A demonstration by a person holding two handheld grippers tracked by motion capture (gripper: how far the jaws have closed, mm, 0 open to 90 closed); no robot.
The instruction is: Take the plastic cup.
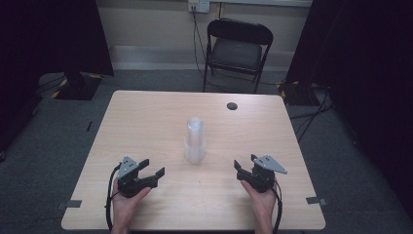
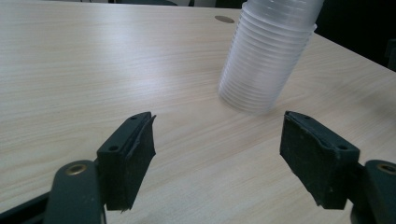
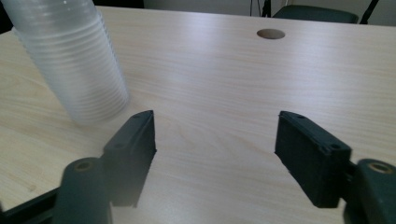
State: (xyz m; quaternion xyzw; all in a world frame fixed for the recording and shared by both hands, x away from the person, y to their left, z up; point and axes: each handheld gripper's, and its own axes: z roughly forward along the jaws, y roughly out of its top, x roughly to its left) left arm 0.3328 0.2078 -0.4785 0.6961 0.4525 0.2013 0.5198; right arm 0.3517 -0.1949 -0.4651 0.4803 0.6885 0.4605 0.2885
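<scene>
While both tongs gape empty low in the high view, the upright stack of cups stands mid-counter, between and beyond them; the left tongs and right tongs look about equally near.

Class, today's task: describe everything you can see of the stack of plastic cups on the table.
The stack of plastic cups is translucent, whitish, many cups nested tightly so their rims form close ridges. It stands upright, wider end down, near the middle of the light wooden table. Only the tabletop touches it; the left gripper and right gripper rest apart from it, jaws open.
</scene>
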